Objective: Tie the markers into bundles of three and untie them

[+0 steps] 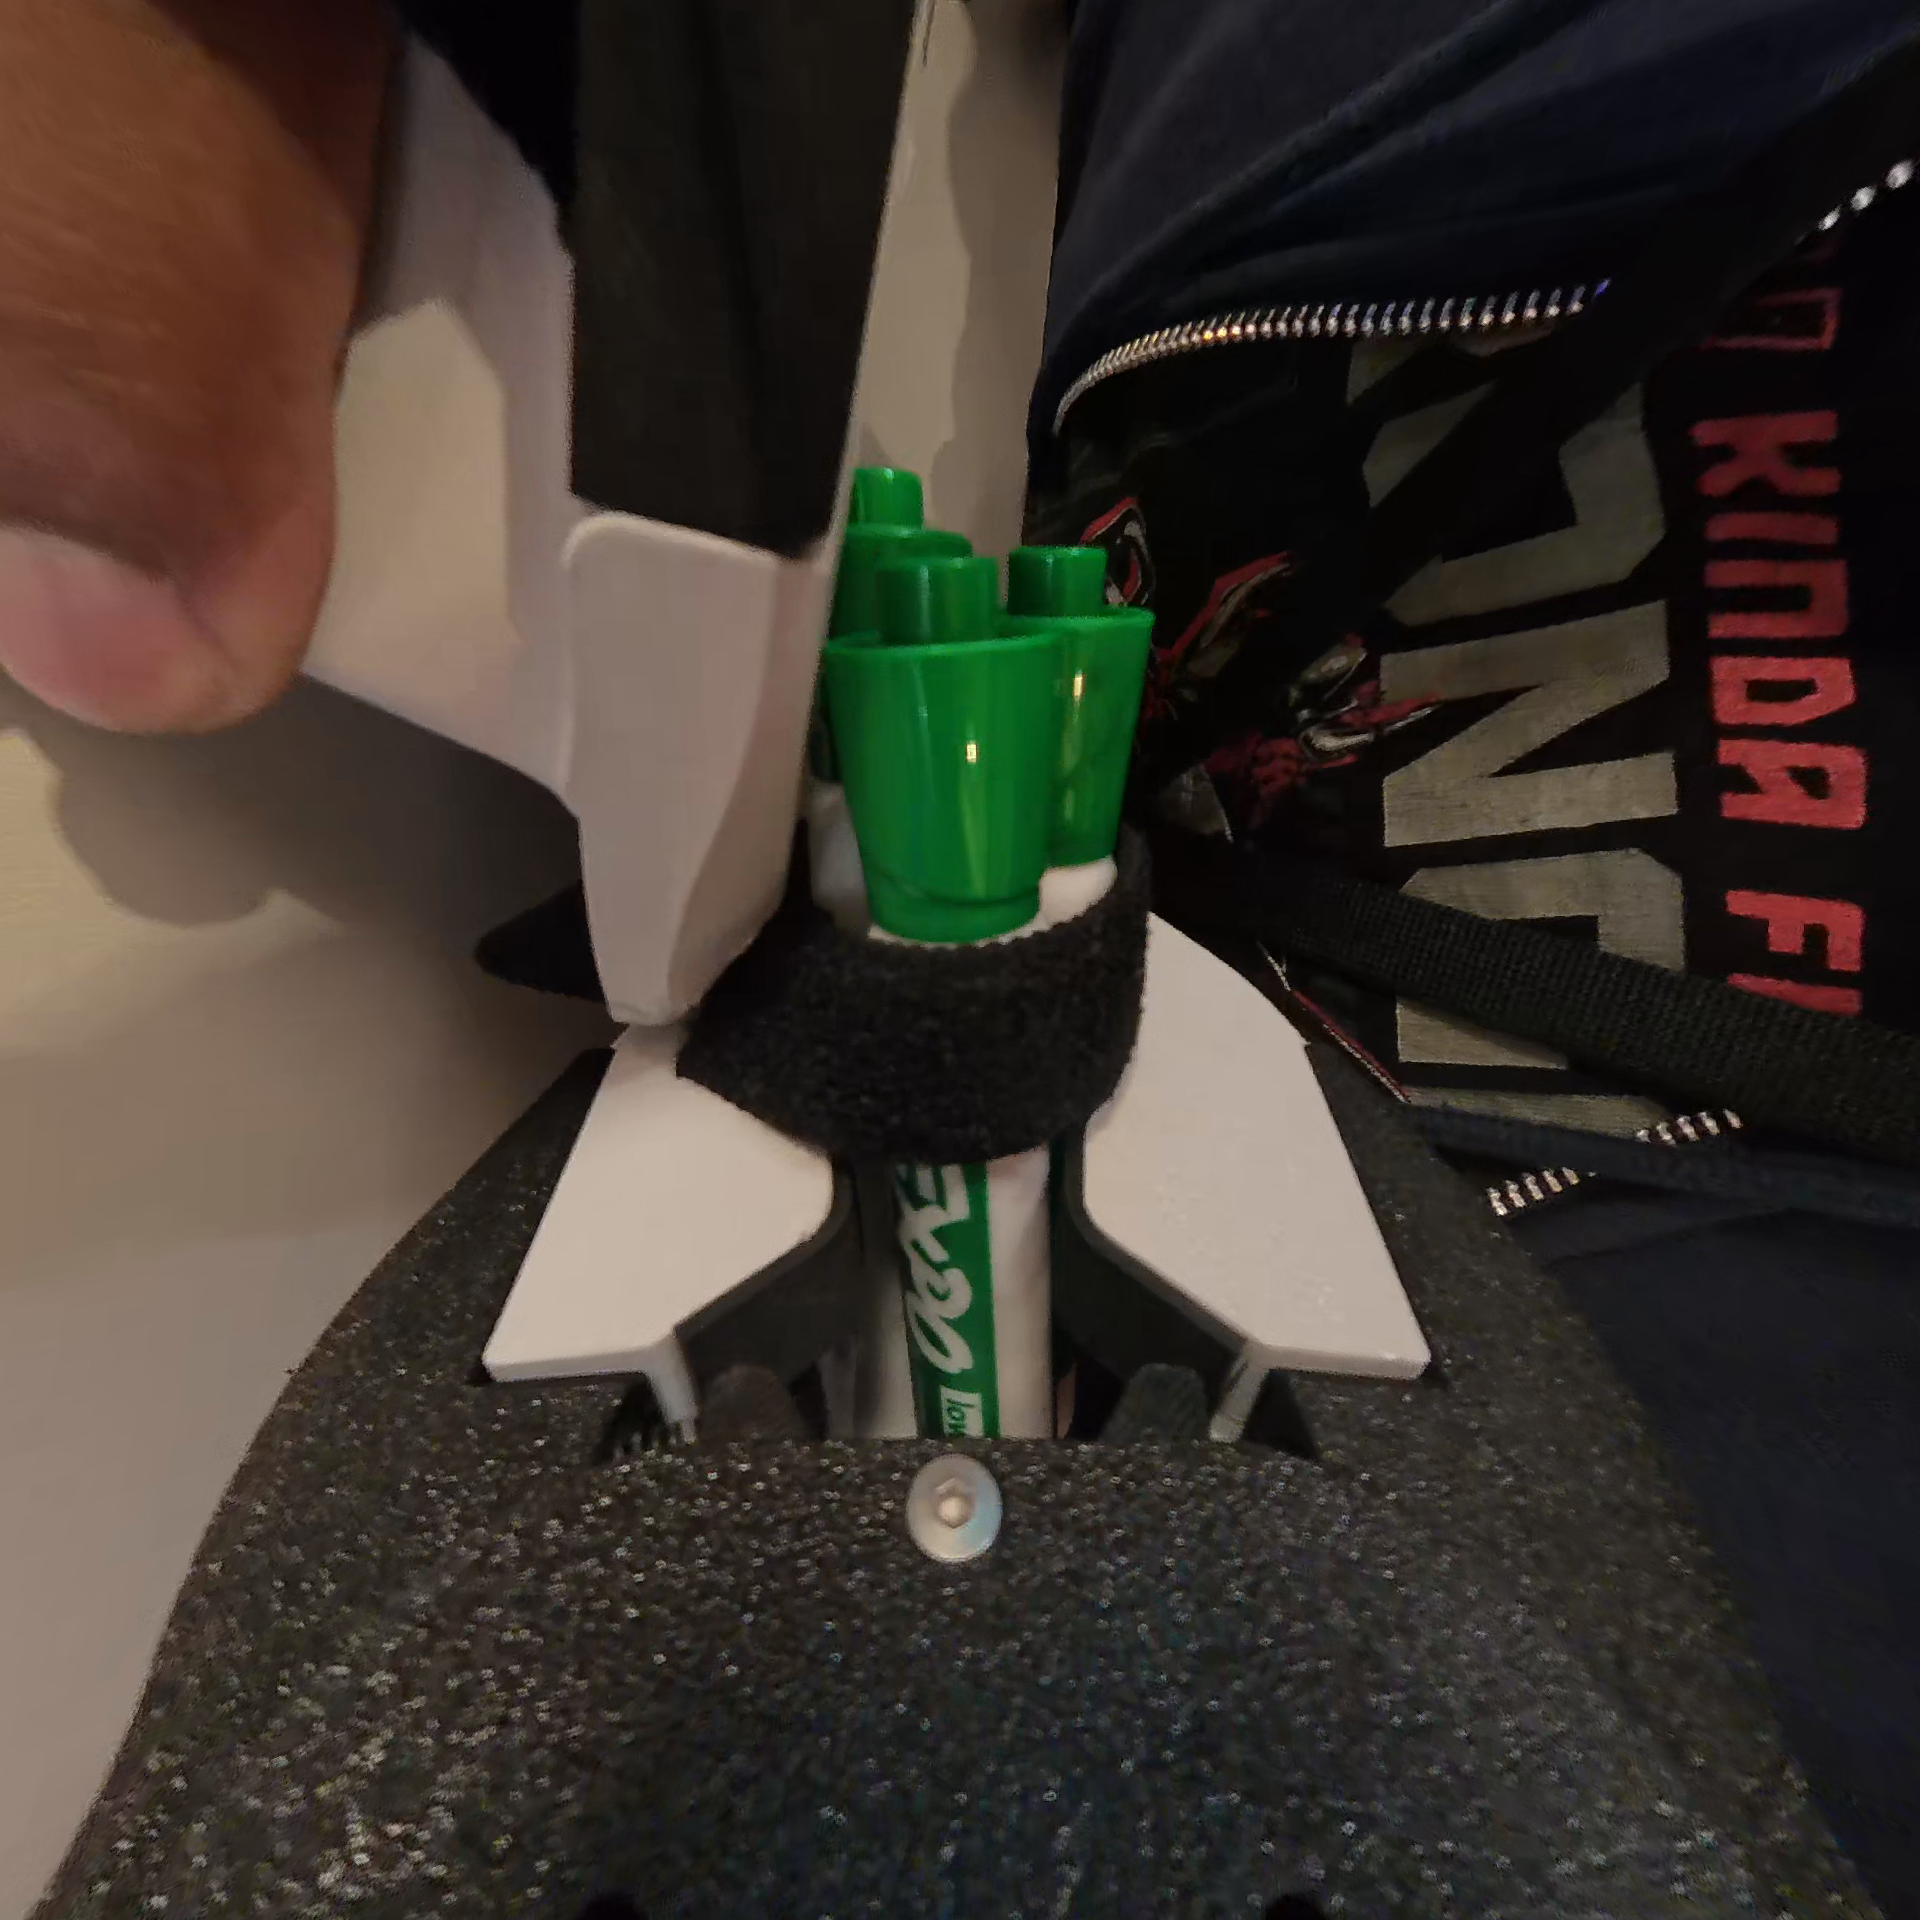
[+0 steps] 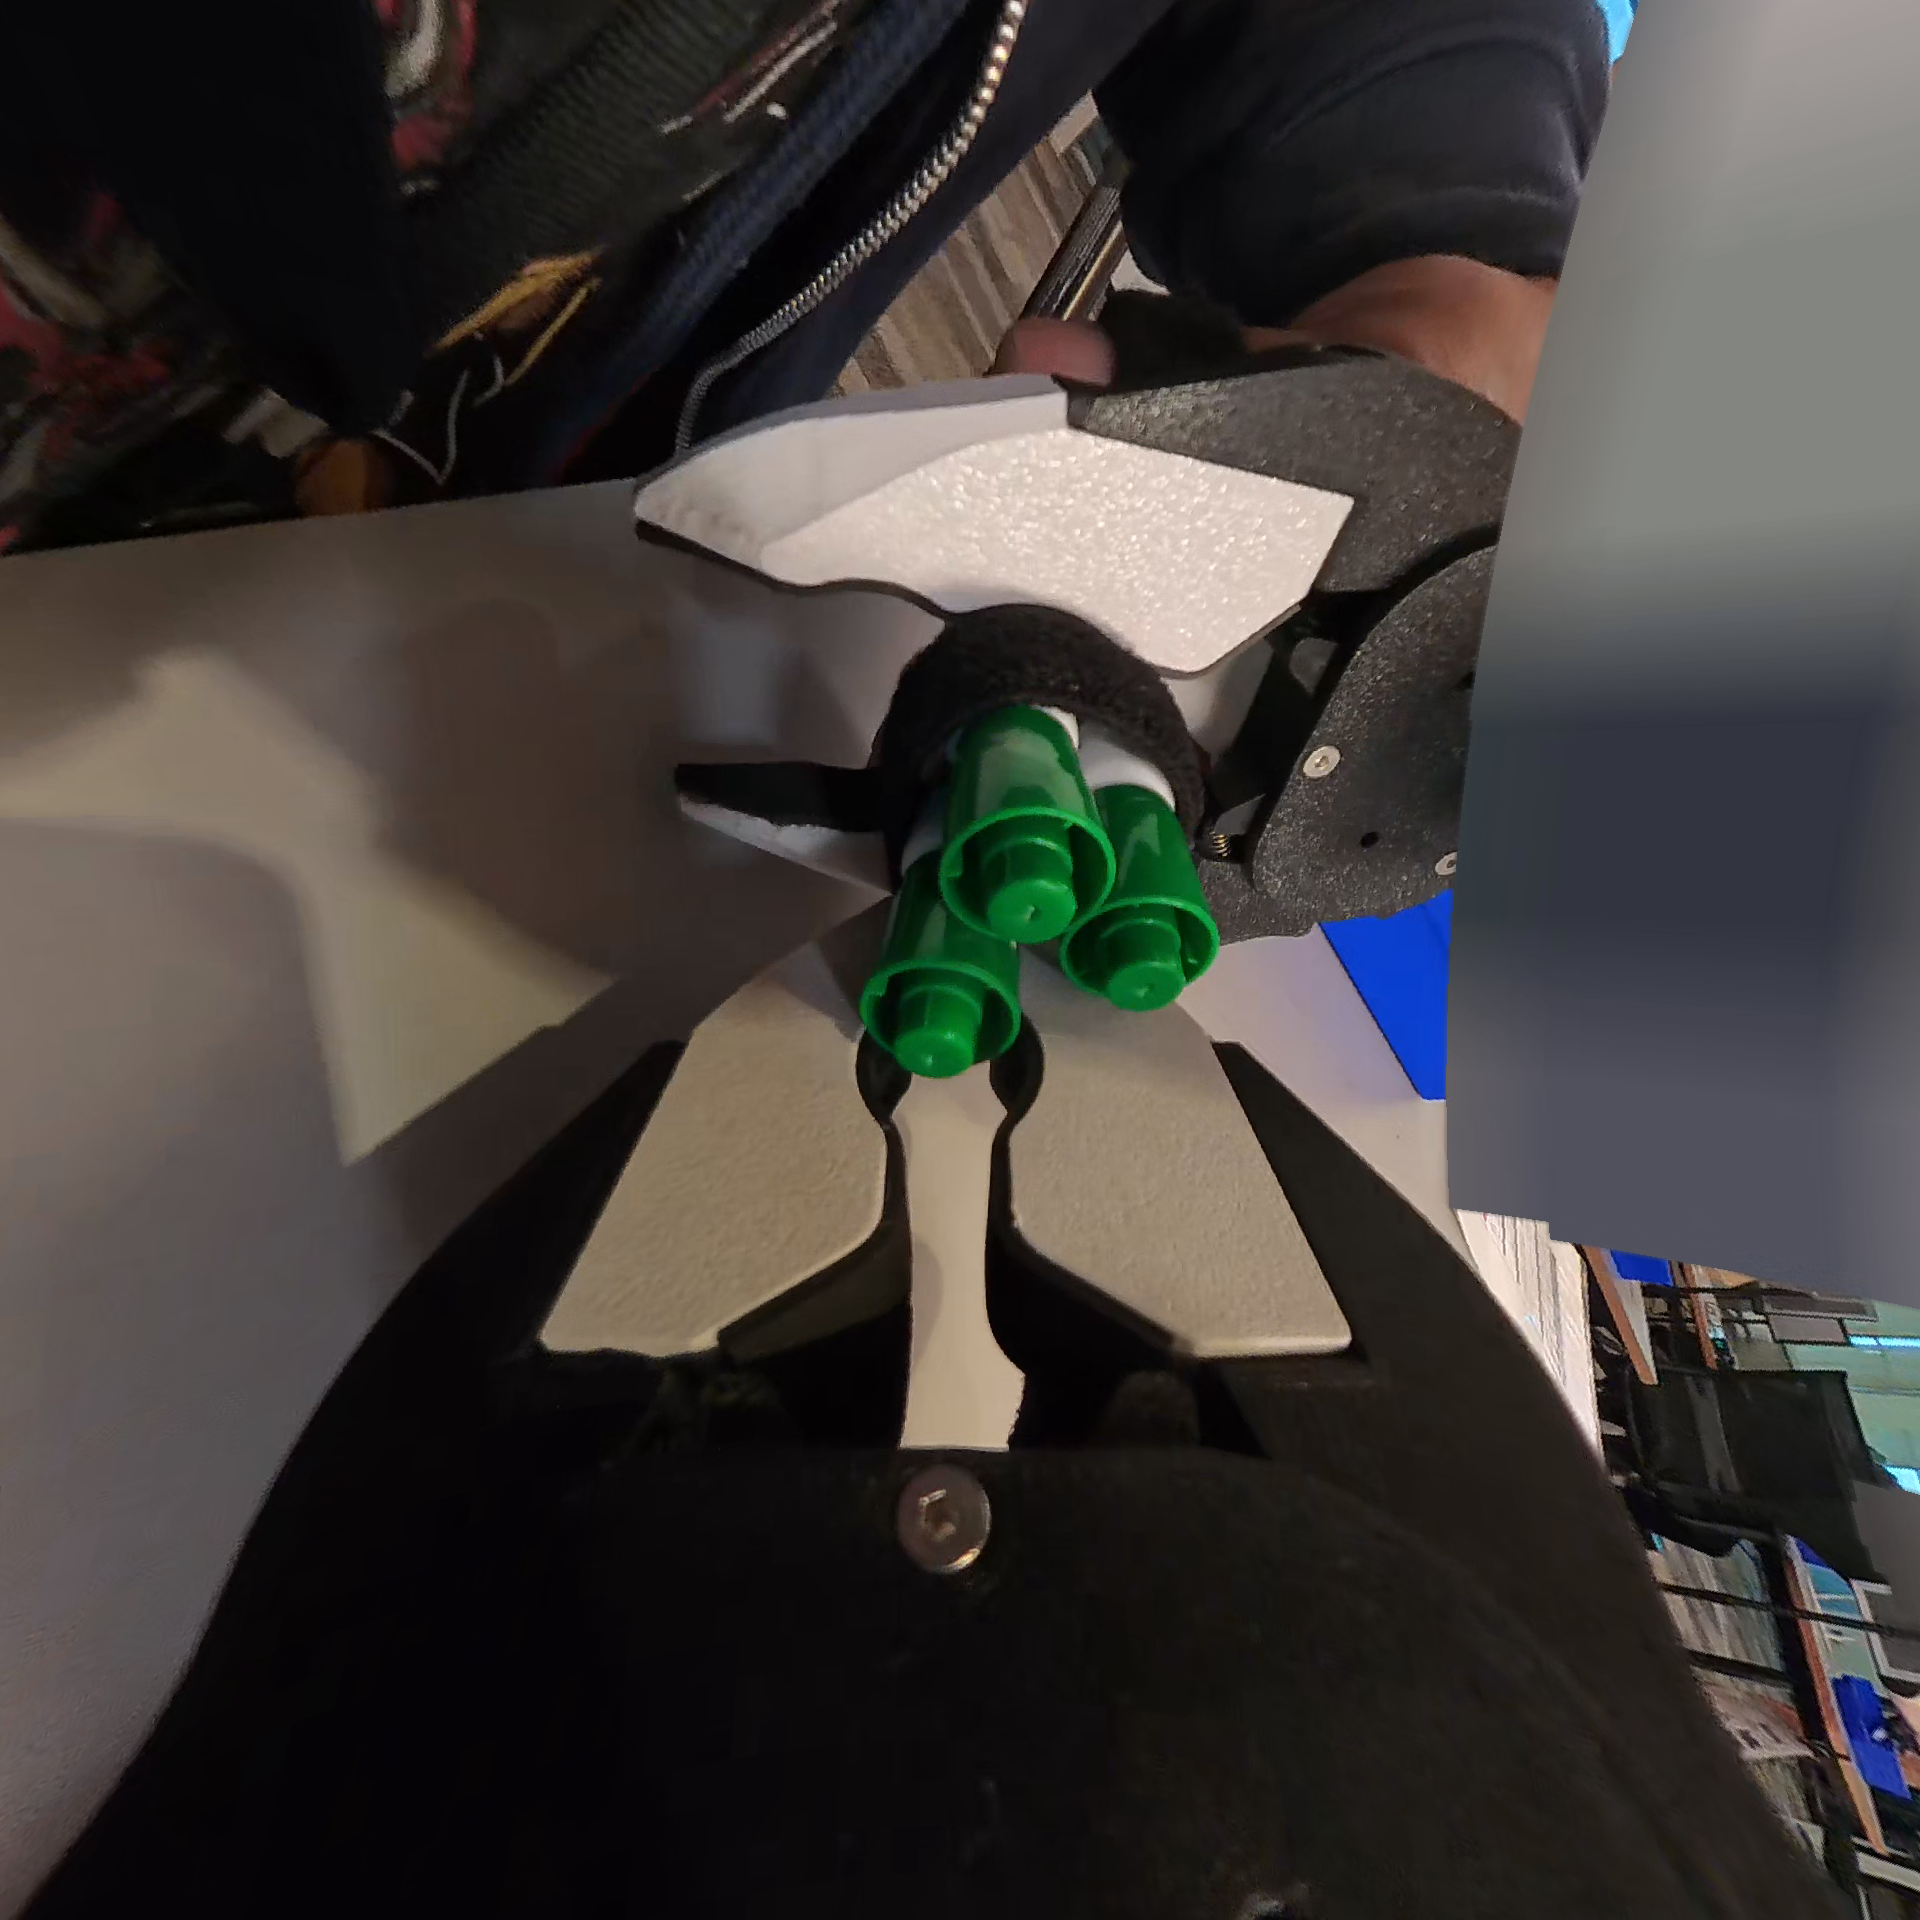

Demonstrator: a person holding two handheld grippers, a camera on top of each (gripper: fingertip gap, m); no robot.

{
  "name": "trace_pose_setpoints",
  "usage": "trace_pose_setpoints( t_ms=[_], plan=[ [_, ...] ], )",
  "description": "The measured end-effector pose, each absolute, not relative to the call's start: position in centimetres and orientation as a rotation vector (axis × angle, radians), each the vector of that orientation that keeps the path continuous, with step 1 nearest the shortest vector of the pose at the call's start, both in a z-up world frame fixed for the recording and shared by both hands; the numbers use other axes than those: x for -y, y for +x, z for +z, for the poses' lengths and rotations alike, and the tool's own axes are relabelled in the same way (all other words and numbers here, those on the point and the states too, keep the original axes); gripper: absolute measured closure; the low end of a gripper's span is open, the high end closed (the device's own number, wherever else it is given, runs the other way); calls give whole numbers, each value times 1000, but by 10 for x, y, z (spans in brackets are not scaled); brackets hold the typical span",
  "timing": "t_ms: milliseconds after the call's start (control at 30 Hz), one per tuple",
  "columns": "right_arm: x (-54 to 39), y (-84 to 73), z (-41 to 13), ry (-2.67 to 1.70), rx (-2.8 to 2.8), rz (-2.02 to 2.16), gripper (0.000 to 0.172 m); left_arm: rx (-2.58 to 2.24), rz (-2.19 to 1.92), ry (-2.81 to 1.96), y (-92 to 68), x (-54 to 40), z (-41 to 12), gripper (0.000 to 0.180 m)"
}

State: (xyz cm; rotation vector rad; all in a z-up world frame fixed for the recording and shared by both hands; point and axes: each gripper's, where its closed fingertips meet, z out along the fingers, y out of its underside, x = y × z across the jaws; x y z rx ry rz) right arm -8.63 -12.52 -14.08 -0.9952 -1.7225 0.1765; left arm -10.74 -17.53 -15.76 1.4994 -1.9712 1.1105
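Three green markers [image 1: 966, 769] in a black strap [image 1: 914, 1039], clamped by left claw [image 1: 914, 1049]; right claw [image 2: 951, 1039] state unclear

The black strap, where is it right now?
The black strap is wrapped around the three green markers just below their caps, between the left tool's fingers, centre of the left wrist view. The right tool comes in at its left side.

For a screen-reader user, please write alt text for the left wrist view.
Three green-capped markers, bundled by a black hook-and-loop strap, stand clamped in the left gripper. The right gripper's white fingers reach the strap's left side.
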Motion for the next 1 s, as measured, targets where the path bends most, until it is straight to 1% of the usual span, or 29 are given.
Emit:
trace_pose_setpoints(
  t_ms=[233,433,1000],
  plan=[
    [116,-86,-138,-985,1652,70,164,1931,1130,1494,-109,175,-155,136],
    [119,-87,-134,-1000,1629,109,151,1889,1151,1466,-112,179,-153,139],
    [128,-88,-131,-1010,1615,201,134,1725,1217,1390,-116,188,-140,138]
  ],
)
